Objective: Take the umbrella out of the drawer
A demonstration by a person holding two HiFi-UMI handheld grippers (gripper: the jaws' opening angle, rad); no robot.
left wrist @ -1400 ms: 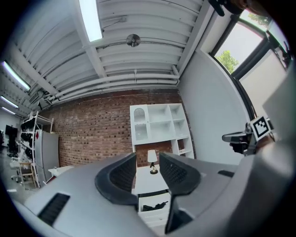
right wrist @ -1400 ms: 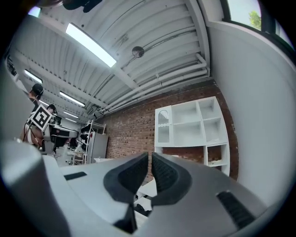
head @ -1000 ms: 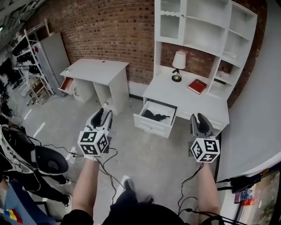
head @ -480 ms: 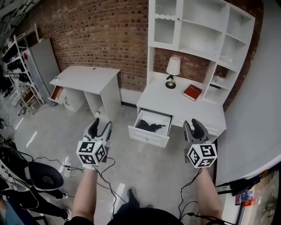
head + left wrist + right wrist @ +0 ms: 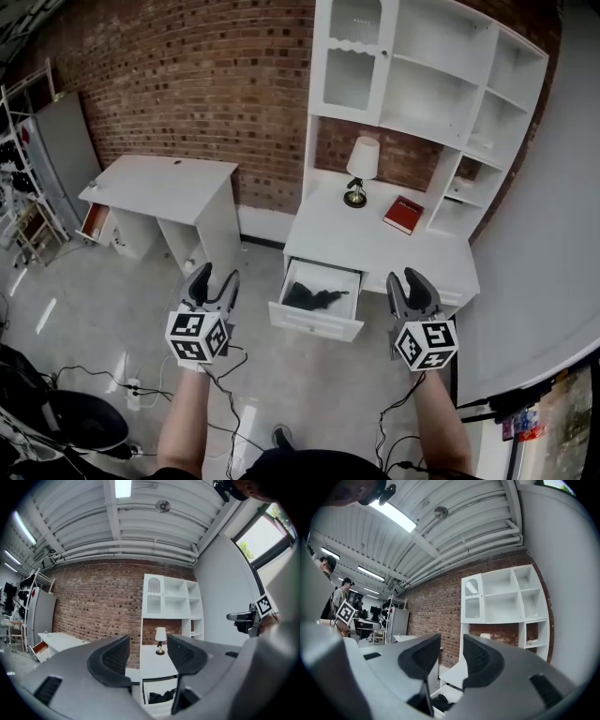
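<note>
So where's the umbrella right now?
In the head view, the black umbrella lies in the open drawer of the white desk, centre frame, below the lamp and red book.

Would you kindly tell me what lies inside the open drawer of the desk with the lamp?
A black umbrella lies in the drawer. The drawer's back end is covered by the desktop, so anything there cannot be seen.

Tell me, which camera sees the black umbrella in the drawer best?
The head view. It looks down into the open drawer, so the whole umbrella shows. The left gripper view catches only a dark sliver over the drawer's front; the right gripper view shows just a small dark bit.
</note>
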